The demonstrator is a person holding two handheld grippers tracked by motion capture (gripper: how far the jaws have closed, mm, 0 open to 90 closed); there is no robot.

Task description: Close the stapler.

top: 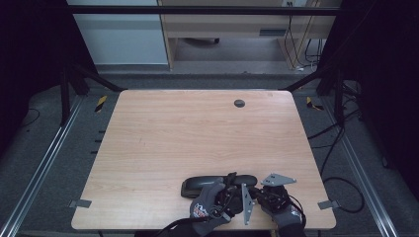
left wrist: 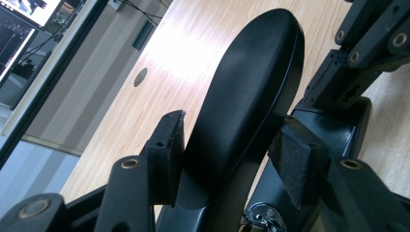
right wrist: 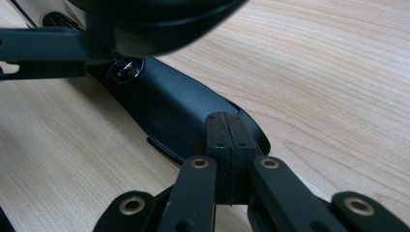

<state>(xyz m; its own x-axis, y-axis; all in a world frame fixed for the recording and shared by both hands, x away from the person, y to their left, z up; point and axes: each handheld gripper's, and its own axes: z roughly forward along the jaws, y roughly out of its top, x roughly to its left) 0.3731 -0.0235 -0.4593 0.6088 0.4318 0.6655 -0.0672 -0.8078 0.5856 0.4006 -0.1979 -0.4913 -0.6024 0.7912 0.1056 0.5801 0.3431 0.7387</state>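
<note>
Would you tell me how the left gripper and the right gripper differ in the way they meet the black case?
The left gripper has its jaws apart; the right gripper has them shut, pad against pad. The left gripper straddles the raised lid, while the right gripper's tips sit over the end of the base. Both are black and work the same case.

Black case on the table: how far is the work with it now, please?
Done: the lid already stands raised off the lower shell. In hand: the left gripper has the lid between its fingers, though a firm grip is unclear; the right gripper, fingers shut, sits at the shell's end on the table. Left: probably swinging the lid fully open or shut; the contents are hidden.
</note>
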